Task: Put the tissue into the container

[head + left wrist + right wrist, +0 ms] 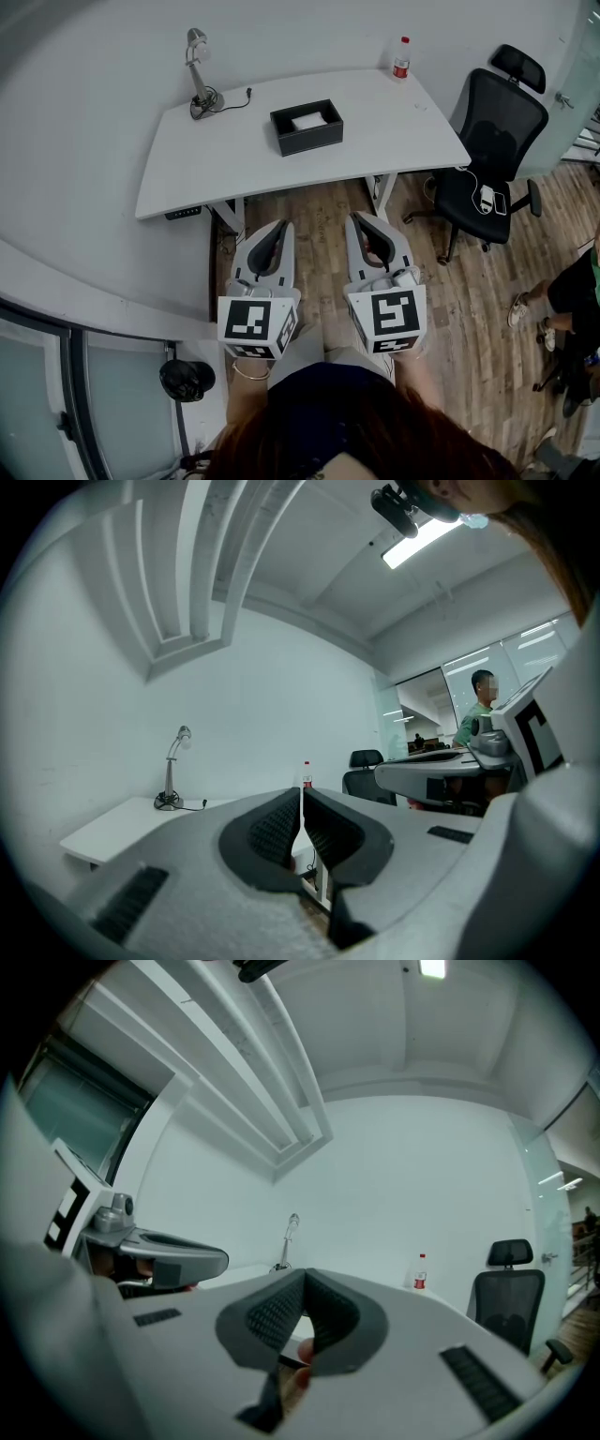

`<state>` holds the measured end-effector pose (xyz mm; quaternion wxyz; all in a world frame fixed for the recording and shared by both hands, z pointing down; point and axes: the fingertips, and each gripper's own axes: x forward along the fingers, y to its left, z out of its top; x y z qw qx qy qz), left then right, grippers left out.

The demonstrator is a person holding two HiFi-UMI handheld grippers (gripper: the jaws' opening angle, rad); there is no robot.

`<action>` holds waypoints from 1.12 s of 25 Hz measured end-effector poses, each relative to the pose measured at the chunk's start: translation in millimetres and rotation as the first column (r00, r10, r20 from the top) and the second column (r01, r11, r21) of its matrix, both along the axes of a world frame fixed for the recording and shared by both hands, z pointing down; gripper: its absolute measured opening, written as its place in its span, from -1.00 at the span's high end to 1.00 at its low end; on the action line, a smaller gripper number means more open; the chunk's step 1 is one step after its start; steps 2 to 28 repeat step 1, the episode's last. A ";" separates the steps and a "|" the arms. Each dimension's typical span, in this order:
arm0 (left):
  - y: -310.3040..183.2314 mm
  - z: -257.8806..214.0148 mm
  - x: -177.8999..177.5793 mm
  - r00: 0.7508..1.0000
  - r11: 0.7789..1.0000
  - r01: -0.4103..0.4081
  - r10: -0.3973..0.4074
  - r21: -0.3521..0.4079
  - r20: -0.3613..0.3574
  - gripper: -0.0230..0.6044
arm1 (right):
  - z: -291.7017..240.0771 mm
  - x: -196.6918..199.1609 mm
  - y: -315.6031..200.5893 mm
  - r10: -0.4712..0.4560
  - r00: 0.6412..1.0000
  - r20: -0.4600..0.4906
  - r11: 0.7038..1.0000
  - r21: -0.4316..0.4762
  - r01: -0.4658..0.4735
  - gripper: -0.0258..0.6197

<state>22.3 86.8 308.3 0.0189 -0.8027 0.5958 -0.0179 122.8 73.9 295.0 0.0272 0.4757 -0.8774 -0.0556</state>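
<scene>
While the grey left gripper (277, 230) and grey right gripper (364, 225) hover near, jaws together on nothing, a white tissue (309, 120) seems to lie inside the black rectangular container (305, 142) on the far white desk (216, 159) — light, limp; pinch an edge

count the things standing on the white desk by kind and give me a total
desk lamp: 1
black container: 1
bottle: 1
total: 3
</scene>
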 end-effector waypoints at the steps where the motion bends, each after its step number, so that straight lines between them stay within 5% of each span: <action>1: 1.9 0.0 0.9 1.000 1.000 0.001 -0.001 0.000 0.001 0.83 | -0.3 0.6 1.7 0.000 1.000 -0.003 1.000 0.003 0.000 0.86; 28: 1.9 0.0 0.9 1.000 1.000 0.001 -0.001 0.000 0.001 0.83 | -0.3 0.6 1.7 0.000 1.000 -0.003 1.000 0.003 0.000 0.86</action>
